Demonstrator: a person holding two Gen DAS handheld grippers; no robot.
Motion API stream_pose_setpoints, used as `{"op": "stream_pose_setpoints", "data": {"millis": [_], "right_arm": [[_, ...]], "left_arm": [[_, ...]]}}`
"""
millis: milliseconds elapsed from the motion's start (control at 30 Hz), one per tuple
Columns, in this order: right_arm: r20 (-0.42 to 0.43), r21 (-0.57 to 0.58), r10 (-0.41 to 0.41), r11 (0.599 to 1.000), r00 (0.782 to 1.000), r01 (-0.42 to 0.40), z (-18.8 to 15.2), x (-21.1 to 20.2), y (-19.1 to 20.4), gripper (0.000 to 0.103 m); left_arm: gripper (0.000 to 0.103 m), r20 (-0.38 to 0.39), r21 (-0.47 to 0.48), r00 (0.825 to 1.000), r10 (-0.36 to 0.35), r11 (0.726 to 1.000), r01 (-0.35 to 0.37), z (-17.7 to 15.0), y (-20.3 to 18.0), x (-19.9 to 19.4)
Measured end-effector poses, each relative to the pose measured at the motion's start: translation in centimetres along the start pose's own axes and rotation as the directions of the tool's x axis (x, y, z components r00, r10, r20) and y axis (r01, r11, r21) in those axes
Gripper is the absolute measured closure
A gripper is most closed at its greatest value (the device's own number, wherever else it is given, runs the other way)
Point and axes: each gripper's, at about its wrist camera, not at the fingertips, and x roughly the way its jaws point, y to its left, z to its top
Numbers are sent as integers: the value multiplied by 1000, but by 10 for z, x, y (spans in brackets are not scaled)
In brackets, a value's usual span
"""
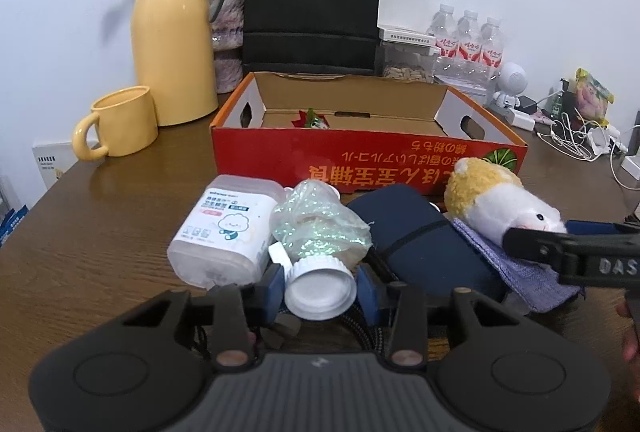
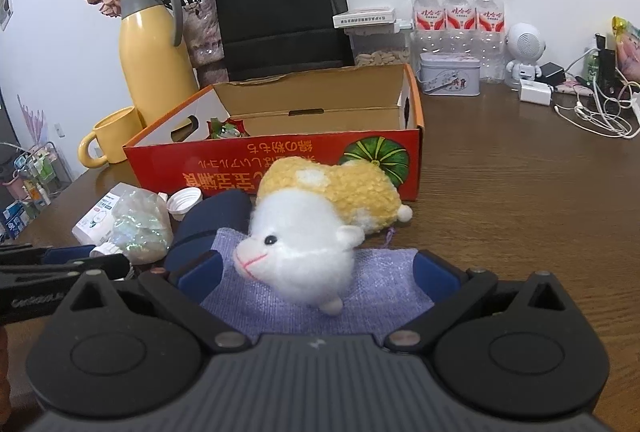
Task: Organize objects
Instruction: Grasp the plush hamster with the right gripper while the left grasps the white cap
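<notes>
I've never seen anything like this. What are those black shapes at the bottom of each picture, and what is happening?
There is no robot here. A person holds a hand-held gripper in each hand, and each one carries a wide-angle camera looking along its two fingers. The black shapes are the grippers themselves.

One picture comes from the left hand-held gripper, whose pads appear to press on a white-capped bottle. The other comes from the right hand-held gripper, open on either side of a plush toy lying on a purple cloth.

Also on the wooden table stand a red cardboard box and a yellow jug.
</notes>
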Motion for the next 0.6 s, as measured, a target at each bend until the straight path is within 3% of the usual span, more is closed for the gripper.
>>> {"op": "stream_pose_setpoints", "data": {"millis": [300,367,433,500,600], "right_arm": [[-33,84,13,996,999,-10,8,24,-9,0],[-35,90,27,996,999,-23,8,27,-9,6],[-38,101,50,994,998,-46,7,28,-10,30],[-33,113,86,990,996,-82,6,28,-11,46],[8,94,68,993,998,-69,5,20,-8,48]], "left_arm": [[65,9,5,1000,-3,1000,3,-2,1,-3],[65,10,4,1000,-2,1000,2,-2,2,-4],[65,10,2,1000,-3,1000,3,-2,3,-3],[65,12,-2,1000,-4,1000,4,-1,4,-4],[65,19,-4,1000,-11,1000,11,-1,6,-6]]}}
